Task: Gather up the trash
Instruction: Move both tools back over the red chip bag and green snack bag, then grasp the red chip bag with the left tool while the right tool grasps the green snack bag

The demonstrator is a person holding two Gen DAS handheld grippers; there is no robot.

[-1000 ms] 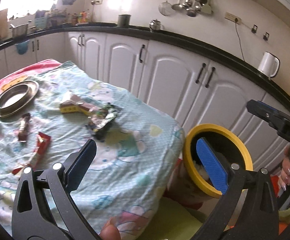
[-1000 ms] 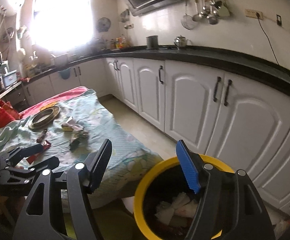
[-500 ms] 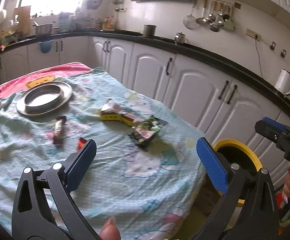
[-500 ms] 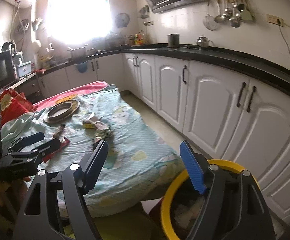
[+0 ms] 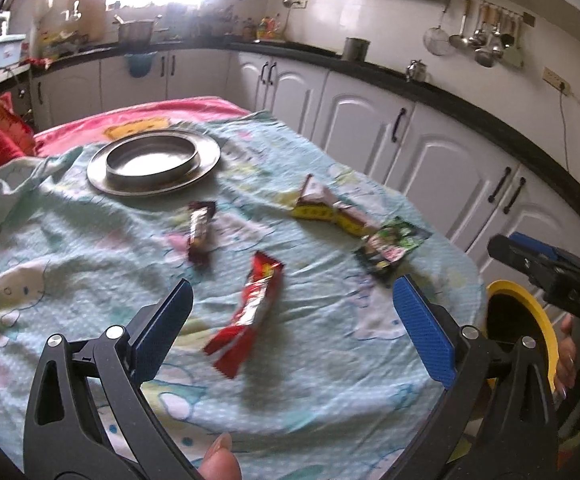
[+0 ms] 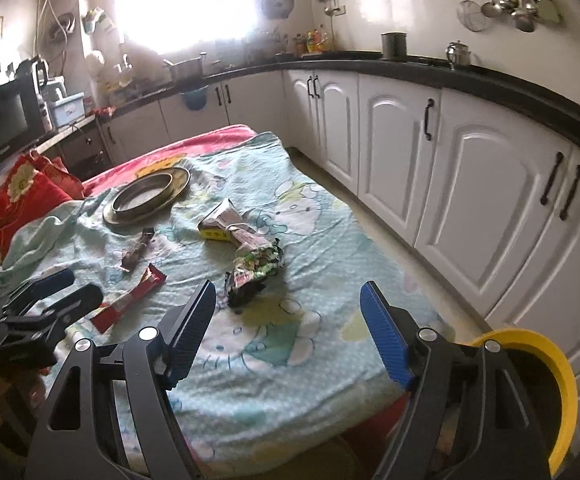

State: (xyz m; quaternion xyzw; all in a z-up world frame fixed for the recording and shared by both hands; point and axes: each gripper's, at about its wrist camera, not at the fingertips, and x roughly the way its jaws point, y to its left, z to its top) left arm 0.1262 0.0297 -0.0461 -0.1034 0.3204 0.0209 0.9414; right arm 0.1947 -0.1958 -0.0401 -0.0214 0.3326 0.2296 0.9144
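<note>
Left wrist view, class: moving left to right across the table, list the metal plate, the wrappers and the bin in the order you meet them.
metal plate → brown wrapper → red wrapper → pink-and-yellow wrapper → green wrapper → yellow-rimmed bin

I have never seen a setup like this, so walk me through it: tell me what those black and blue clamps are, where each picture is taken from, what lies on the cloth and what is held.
A person holds a two-finger clamp in each hand, with a camera looking along its fingers. One picture looks along the left gripper, the other along the right gripper. Both are open and hold nothing. On the cartoon-print cloth lie a red wrapper, a brown wrapper, a yellow-edged wrapper, a green wrapper and a metal plate. A yellow-rimmed bin stands beside the table.
</note>
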